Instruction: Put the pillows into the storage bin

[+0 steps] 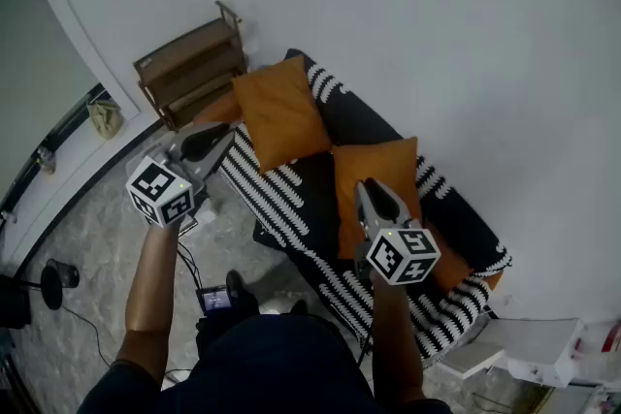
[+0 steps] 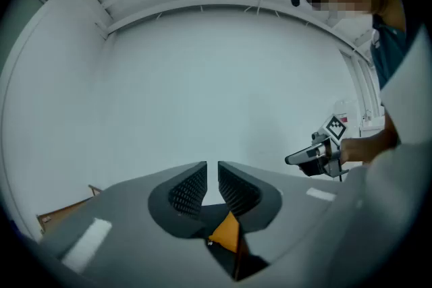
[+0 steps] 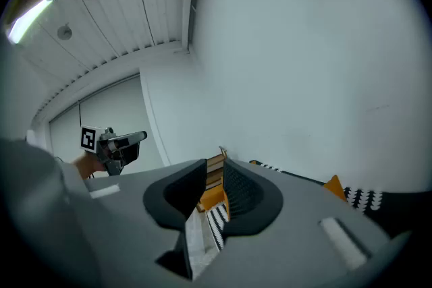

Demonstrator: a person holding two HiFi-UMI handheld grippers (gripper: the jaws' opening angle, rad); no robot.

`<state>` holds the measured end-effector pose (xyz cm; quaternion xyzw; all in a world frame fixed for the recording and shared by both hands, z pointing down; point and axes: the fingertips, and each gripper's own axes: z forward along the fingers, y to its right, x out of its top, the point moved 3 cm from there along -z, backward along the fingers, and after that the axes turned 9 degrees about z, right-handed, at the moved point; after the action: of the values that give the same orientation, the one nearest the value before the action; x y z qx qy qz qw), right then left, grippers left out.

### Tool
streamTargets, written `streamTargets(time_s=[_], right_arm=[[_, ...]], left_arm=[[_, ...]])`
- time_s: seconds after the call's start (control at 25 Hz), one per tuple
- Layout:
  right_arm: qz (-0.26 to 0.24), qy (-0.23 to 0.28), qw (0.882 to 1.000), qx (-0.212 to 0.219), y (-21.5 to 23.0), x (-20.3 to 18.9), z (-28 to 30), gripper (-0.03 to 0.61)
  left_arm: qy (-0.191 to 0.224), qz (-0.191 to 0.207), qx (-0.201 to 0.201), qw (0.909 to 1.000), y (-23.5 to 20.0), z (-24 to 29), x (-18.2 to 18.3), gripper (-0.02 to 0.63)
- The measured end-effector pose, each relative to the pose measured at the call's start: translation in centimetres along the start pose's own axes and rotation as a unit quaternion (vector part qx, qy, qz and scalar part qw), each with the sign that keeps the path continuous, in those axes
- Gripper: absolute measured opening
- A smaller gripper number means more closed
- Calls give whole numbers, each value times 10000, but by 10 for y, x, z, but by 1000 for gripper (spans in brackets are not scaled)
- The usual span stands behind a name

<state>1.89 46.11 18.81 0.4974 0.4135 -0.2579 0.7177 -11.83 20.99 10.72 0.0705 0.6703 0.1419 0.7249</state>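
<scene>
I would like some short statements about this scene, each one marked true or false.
1. Two orange pillows lie on the sofa. True.
2. The right gripper holds a pillow. False: its jaws stand slightly apart with nothing between them.
3. The sofa's cover is black and white. True.
4. The wooden shelf stands on top of the sofa. False: it stands beside the sofa's end, against the wall.
</scene>
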Motion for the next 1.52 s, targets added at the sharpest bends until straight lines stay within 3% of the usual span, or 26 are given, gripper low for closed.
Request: streamTargets(time_s=[0.6, 0.92, 1.2, 1.52], right_arm=[[272, -51, 9996, 34, 12, 1, 28, 72], [486, -206, 9985, 118, 13, -7, 75, 98], [515, -296, 9982, -113, 22, -22, 159, 112], [881, -407, 9936, -570, 31, -36, 308, 135]], left_arm=[[-90, -32, 17, 10000, -20, 16, -11, 49], [-95, -166, -82, 9998, -58, 36, -43, 49], [-41, -314, -385, 9988, -130, 84, -105, 49], [-211, -559, -890, 9942, -266, 156, -179, 49]])
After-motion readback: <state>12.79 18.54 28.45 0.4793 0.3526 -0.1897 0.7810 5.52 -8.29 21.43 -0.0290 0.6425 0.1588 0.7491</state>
